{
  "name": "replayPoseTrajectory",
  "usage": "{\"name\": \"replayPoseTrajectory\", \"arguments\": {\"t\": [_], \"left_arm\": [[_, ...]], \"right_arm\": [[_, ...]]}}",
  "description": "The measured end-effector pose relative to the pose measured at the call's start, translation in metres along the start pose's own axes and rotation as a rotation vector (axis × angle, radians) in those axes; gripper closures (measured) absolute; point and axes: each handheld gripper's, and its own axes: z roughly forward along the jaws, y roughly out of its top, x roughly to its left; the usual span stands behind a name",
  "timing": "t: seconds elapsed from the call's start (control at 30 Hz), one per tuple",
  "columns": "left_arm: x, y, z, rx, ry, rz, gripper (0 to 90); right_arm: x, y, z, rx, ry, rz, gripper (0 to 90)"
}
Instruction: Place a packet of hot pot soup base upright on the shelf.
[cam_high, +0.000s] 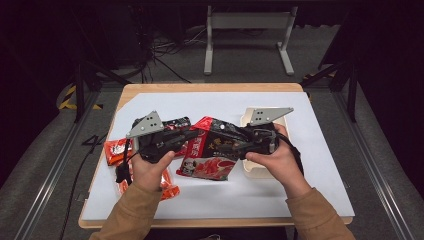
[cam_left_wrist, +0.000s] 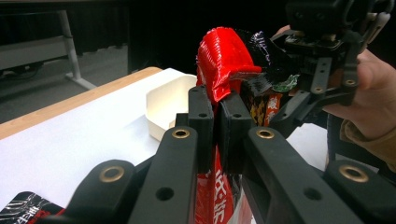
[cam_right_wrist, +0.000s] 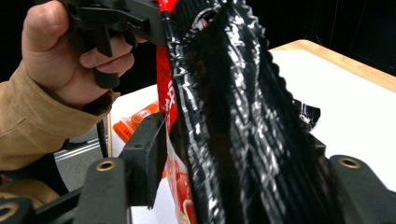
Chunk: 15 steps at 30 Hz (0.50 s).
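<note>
My left tool (cam_left_wrist: 215, 114) pinches packet (cam_high: 216, 145) top, mid-tabletop. My right tool (cam_right_wrist: 233, 154) wide, jaws around packet's other end, not gripping. Packet runs between tools.

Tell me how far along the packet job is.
Done: the left gripper is shut on the red and black packet, lifted off the table. In hand: the right gripper straddles the packet's black end, jaws apart. Left: the packet looks unopened; the white tray looks empty, and orange packets lie on the table.
</note>
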Motion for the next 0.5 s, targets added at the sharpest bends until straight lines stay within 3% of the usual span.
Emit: {"name": "replayPoseTrajectory", "arguments": {"t": [0.2,0.5], "left_arm": [[-0.001,-0.001,0.002,0.013,-0.003,0.001,85.7],[-0.001,-0.001,0.003,0.015,0.010,0.004,85.7]], "right_arm": [[-0.002,-0.002,0.007,-0.059,0.031,0.018,48.9],[-0.003,-0.002,0.013,-0.002,0.025,-0.003,56.1]]}}
